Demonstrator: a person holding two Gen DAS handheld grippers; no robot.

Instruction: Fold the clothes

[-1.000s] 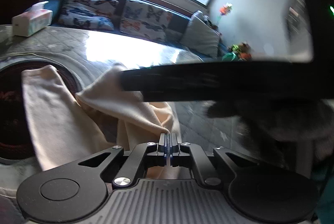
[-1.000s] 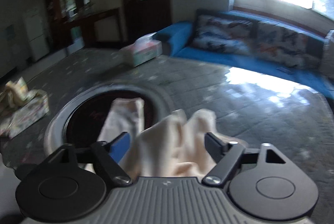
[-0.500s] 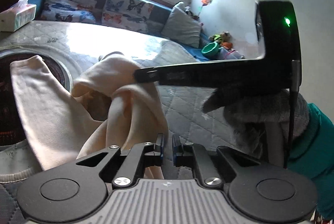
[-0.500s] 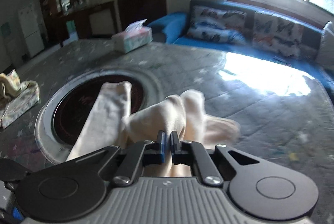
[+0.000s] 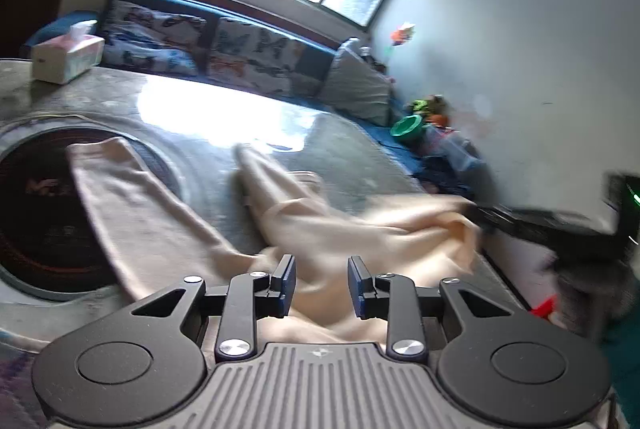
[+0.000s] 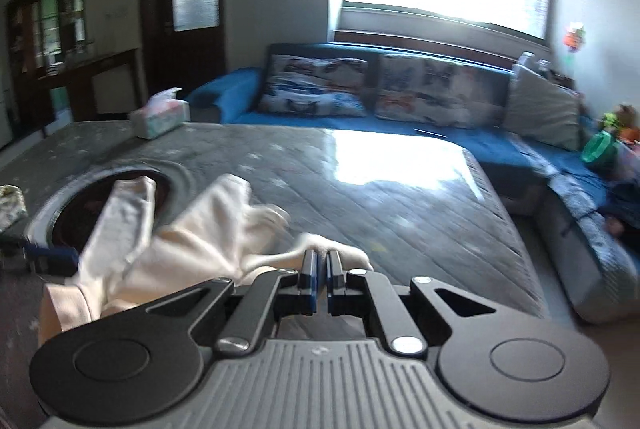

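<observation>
Low over the cream garment [image 5: 320,229], left hand-held gripper [image 5: 321,285] gapes; right hand-held gripper [image 6: 320,271] pinches its edge.

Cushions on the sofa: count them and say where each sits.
3: two butterfly-print cushions side by side along the blue sofa back, one plain grey cushion at its right end. Others may be hidden.

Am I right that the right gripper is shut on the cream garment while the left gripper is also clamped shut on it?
Not quite: the left gripper is open, jaws apart over the cream garment, as the left wrist view shows. The right gripper is shut on it.
</observation>
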